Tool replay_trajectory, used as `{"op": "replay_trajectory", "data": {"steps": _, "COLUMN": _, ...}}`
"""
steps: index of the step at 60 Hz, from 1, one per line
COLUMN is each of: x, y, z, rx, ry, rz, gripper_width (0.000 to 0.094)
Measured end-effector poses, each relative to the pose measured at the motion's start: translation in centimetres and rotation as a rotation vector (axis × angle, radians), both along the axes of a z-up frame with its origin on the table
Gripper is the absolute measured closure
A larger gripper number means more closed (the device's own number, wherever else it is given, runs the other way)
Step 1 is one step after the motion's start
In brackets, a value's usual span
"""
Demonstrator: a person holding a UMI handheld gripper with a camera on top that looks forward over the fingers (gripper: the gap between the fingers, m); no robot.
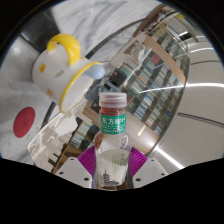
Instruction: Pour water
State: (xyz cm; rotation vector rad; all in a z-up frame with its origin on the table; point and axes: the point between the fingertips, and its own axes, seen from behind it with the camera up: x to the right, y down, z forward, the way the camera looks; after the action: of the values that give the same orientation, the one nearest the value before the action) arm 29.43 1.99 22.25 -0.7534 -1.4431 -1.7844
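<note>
While the gripper is raised off the table, its two fingers, purple pads on the inner faces, press on either side of a clear plastic water bottle. Bottle sits upright between the fingers, green label facing the camera, cap brownish-red and on. Liquid level inside cannot be told. Beyond the bottle and to its left stands a white kettle-shaped container with a yellow lid, its body bearing a small face-like print; it is apart from the bottle. A red round mark shows nearer, left of the fingers. Reflective tabletop behind shows streaked light.
</note>
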Motion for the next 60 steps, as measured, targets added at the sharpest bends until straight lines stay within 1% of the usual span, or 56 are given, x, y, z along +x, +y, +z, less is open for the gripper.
{"op": "replay_trajectory", "data": {"steps": 5, "x": -0.1, "y": -0.5, "z": 3.1, "rx": 0.038, "ry": 0.199, "rz": 0.033, "gripper_width": 0.0536}}
{"op": "replay_trajectory", "data": {"steps": 13, "x": 0.5, "y": -1.9, "z": 8.8, "rx": 0.093, "ry": 0.844, "rz": 0.123, "gripper_width": 0.0534}}
{"op": "replay_trajectory", "data": {"steps": 17, "x": 1.2, "y": -1.6, "z": 10.6, "rx": 0.062, "ry": 1.209, "rz": 0.188, "gripper_width": 0.0534}}
{"op": "replay_trajectory", "data": {"steps": 19, "x": 1.2, "y": -1.5, "z": 10.6, "rx": 0.054, "ry": 1.371, "rz": 0.196, "gripper_width": 0.0535}}
{"op": "replay_trajectory", "data": {"steps": 24, "x": 2.0, "y": -1.2, "z": 9.3, "rx": -0.011, "ry": 1.736, "rz": 0.216, "gripper_width": 0.0536}}
{"op": "replay_trajectory", "data": {"steps": 25, "x": 1.1, "y": -0.9, "z": 8.2, "rx": -0.020, "ry": 1.797, "rz": 0.209, "gripper_width": 0.0535}}
{"op": "replay_trajectory", "data": {"steps": 27, "x": 2.5, "y": -0.8, "z": 7.4, "rx": -0.050, "ry": 1.899, "rz": 0.196, "gripper_width": 0.0535}}
{"op": "replay_trajectory", "data": {"steps": 29, "x": 2.3, "y": -0.5, "z": 5.3, "rx": -0.062, "ry": 1.977, "rz": 0.170, "gripper_width": 0.0534}}
{"op": "replay_trajectory", "data": {"steps": 31, "x": 2.0, "y": 0.1, "z": 2.7, "rx": -0.070, "ry": 2.032, "rz": 0.139, "gripper_width": 0.0534}}
{"op": "replay_trajectory", "data": {"steps": 32, "x": 3.9, "y": -0.2, "z": 2.5, "rx": -0.079, "ry": 2.050, "rz": 0.122, "gripper_width": 0.0534}}
{"op": "replay_trajectory", "data": {"steps": 36, "x": 4.4, "y": 0.2, "z": -1.9, "rx": -0.121, "ry": 2.133, "rz": 0.051, "gripper_width": 0.0534}}
{"op": "replay_trajectory", "data": {"steps": 43, "x": 6.4, "y": 0.4, "z": -8.6, "rx": -0.175, "ry": 2.191, "rz": -0.046, "gripper_width": 0.0533}}
{"op": "replay_trajectory", "data": {"steps": 51, "x": 6.6, "y": 0.0, "z": -14.9, "rx": -0.206, "ry": 2.160, "rz": -0.142, "gripper_width": 0.0523}}
{"op": "replay_trajectory", "data": {"steps": 52, "x": 6.2, "y": -0.4, "z": -15.1, "rx": -0.192, "ry": 2.155, "rz": -0.128, "gripper_width": 0.0513}}
{"op": "replay_trajectory", "data": {"steps": 53, "x": 6.1, "y": 0.0, "z": -14.4, "rx": -0.169, "ry": 2.161, "rz": -0.078, "gripper_width": 0.0504}}
{"op": "replay_trajectory", "data": {"steps": 54, "x": 6.8, "y": -0.1, "z": -15.4, "rx": -0.173, "ry": 2.163, "rz": -0.087, "gripper_width": 0.0529}}
{"op": "replay_trajectory", "data": {"steps": 56, "x": 6.7, "y": -0.1, "z": -14.8, "rx": -0.156, "ry": 2.180, "rz": -0.063, "gripper_width": 0.0520}}
{"op": "replay_trajectory", "data": {"steps": 57, "x": 6.8, "y": -0.2, "z": -15.0, "rx": -0.160, "ry": 2.189, "rz": -0.072, "gripper_width": 0.0520}}
{"op": "replay_trajectory", "data": {"steps": 58, "x": 6.9, "y": -0.3, "z": -14.6, "rx": -0.154, "ry": 2.187, "rz": -0.064, "gripper_width": 0.0496}}
{"op": "replay_trajectory", "data": {"steps": 60, "x": 6.5, "y": -0.4, "z": -14.7, "rx": -0.171, "ry": 2.182, "rz": -0.075, "gripper_width": 0.0463}}
